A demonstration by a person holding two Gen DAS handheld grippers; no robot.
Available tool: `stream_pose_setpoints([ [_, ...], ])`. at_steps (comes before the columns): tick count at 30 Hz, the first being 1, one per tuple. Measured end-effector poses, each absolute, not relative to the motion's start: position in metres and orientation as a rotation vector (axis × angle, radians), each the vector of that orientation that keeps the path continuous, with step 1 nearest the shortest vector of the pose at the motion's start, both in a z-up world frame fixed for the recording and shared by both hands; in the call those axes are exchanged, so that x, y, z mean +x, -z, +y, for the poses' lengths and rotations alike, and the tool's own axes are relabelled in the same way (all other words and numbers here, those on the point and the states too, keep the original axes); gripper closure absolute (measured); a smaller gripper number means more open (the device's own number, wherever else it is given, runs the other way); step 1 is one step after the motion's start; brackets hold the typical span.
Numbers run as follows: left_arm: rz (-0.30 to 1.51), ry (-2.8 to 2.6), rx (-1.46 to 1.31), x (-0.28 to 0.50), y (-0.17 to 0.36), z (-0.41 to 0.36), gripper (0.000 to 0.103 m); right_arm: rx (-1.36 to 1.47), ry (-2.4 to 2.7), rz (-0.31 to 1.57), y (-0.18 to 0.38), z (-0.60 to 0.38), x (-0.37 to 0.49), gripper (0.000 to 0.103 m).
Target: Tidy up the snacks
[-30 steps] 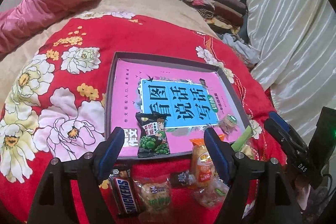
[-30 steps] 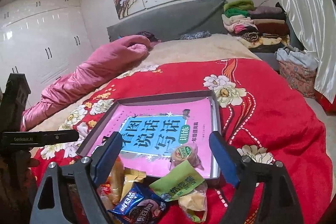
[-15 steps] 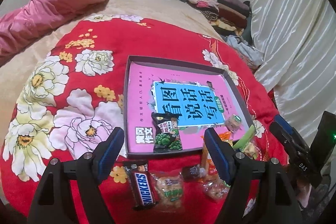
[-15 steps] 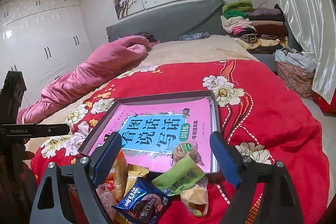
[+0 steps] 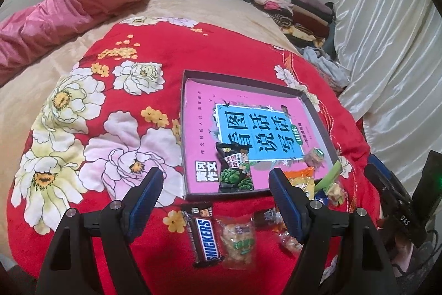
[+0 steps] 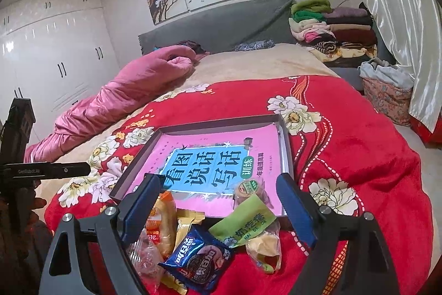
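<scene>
A shallow grey tray (image 5: pixel 237 76) (image 6: pixel 199 127) with a pink and blue book cover inside lies on the red flowered blanket. In it sit a black and green pea packet (image 5: pixel 234 169) and a small round snack (image 5: pixel 313 156) (image 6: pixel 248 188). In front of the tray lie a Snickers bar (image 5: pixel 205 235), a clear cracker pack (image 5: pixel 239 241), an orange packet (image 6: pixel 160 223), a blue Oreo pack (image 6: pixel 200 261) and a green-wrapped pastry (image 6: pixel 248 223). My left gripper (image 5: pixel 214 198) hovers open above the Snickers. My right gripper (image 6: pixel 219 209) is open over the snack pile. Neither holds anything.
A pink quilt (image 5: pixel 69 10) lies at the bed's far left. Folded clothes (image 6: pixel 331 29) are stacked by the grey headboard (image 6: pixel 221 21). White curtains (image 5: pixel 386 46) hang at the right, white wardrobes (image 6: pixel 55 54) at the left. The other gripper's body shows at each view's edge.
The left view has drawn back and shifted left: the tray now sits farther right and smaller, and more of the Snickers and cracker pack shows. The right view is almost unchanged.
</scene>
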State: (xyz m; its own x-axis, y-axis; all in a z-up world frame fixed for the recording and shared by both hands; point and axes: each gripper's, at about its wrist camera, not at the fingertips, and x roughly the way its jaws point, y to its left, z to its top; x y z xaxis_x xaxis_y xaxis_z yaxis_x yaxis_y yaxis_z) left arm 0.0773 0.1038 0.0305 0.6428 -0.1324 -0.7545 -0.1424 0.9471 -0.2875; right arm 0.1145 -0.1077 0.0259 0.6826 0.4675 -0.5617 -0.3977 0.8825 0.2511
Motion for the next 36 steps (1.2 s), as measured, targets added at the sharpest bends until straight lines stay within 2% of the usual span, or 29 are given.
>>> stream_pose_setpoints([
  [20,0.942,-0.030,-0.331,0.058,-0.018,0.111,0.023,0.083,-0.507,0.679,-0.029,-0.100,0.092,0.017],
  [36,1.091,-0.049,-0.271,0.045,0.021,0.103,0.023,-0.020,-0.606,0.719,-0.024,-0.065,0.067,0.017],
])
